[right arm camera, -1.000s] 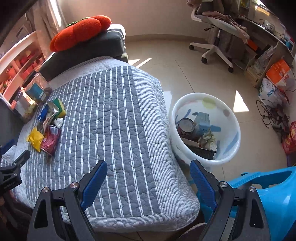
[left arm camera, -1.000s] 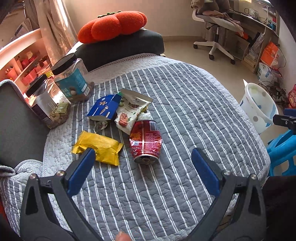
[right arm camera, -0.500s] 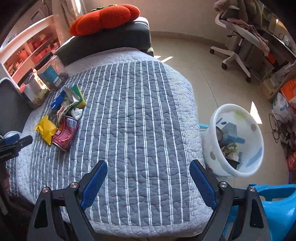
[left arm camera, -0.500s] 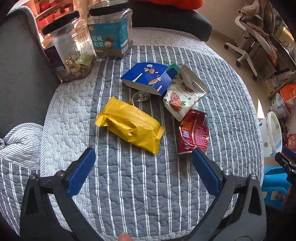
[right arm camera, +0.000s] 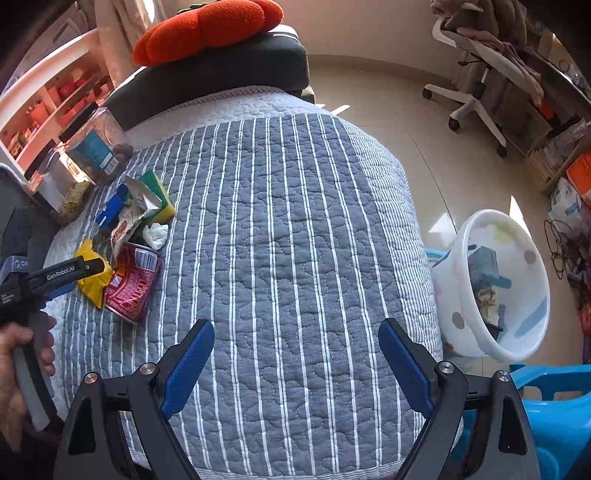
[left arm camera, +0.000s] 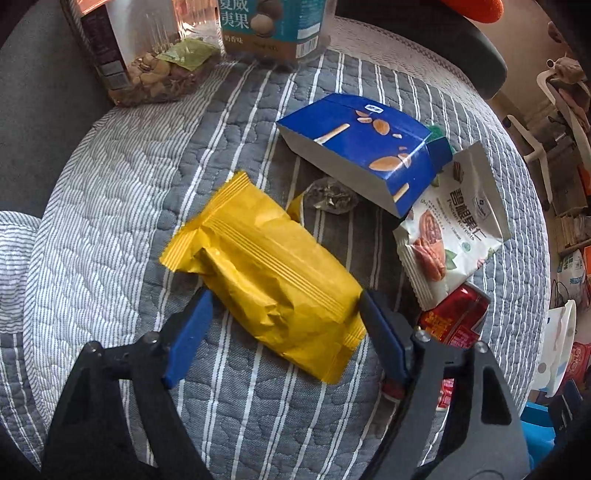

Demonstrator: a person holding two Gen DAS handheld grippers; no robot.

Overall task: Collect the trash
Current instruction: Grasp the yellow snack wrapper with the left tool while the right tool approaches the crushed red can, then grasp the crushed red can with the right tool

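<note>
A yellow snack packet lies on the striped grey quilt. My left gripper points down over it, jaws closing, with the packet's near end between the pads and no squeeze showing. Beyond it lie a blue box, a white nut pouch, a crushed red can and a small clear wrapper. My right gripper stands open above bare quilt, nothing between its fingers. The white trash bin sits on the floor to its right, holding several items.
Two clear nut jars stand behind the litter. A green-yellow sponge and a white tissue lie by the pouch. A blue plastic stool stands beside the bin; an office chair is further off.
My left gripper has dropped and rolled toward the yellow packet, and its jaws have narrowed around it. My right gripper has drifted across the quilt, still wide; the bin now sits further right in its view.
</note>
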